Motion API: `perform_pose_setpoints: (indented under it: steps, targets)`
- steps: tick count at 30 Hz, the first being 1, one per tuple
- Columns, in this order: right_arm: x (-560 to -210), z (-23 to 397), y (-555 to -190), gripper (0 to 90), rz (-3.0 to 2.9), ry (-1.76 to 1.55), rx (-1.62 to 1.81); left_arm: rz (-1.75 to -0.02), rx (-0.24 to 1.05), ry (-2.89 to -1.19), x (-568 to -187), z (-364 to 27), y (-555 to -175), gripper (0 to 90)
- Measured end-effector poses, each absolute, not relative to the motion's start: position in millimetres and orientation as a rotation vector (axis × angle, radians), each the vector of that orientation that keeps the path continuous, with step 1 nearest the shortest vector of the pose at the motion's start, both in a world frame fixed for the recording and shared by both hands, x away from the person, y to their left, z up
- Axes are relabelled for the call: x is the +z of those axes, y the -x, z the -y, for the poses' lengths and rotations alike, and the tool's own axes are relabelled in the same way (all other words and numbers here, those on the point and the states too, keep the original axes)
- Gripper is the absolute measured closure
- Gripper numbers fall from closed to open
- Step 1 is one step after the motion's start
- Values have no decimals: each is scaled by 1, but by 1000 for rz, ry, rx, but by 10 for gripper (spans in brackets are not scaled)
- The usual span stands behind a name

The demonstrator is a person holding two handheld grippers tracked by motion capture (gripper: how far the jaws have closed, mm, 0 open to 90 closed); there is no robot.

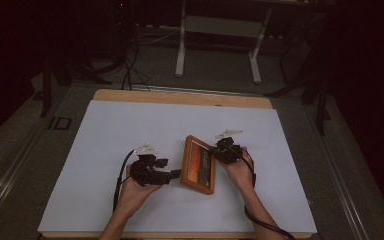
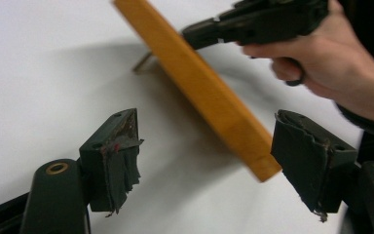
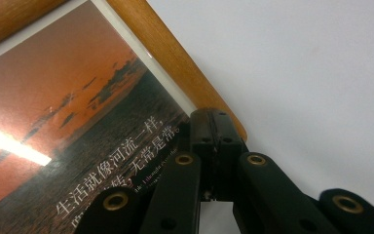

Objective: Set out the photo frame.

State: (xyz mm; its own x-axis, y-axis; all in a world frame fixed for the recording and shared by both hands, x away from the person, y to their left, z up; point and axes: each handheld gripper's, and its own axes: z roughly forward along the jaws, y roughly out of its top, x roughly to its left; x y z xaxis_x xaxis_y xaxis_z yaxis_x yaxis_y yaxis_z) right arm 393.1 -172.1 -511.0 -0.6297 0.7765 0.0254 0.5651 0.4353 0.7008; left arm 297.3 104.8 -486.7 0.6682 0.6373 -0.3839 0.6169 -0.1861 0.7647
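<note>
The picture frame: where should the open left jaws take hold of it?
Grip the picture frame on its near wooden corner, coming from its left edge. That rail sits between the open left gripper, while the right gripper is clamped on the opposite rail.

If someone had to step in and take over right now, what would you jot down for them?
Right gripper: shut on the edge of the wooden picture frame, holding it tilted above the white sheet.
Left gripper: open, jaws apart on either side of the frame's near corner, not pressing it.
Done: frame gripped on its right side, back stand folded out.
Left: probably to set the frame standing on its stand, then let go.
</note>
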Motion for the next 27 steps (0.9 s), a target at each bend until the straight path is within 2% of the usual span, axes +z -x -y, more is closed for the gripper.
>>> perform_pose_setpoints:
  steps: [10,16,27]
  targets:
    - [-511,172,-392,900,-2385,-1150,992,-967,-41,-1929,-497,-75,-299,267]
    - [-512,171,-392,900,-2382,-1151,994,-969,-112,-1922,-506,-66,-303,388]
    - [-512,172,-392,900,-2384,-1146,997,-1036,-183,-1903,-510,-60,-306,470]
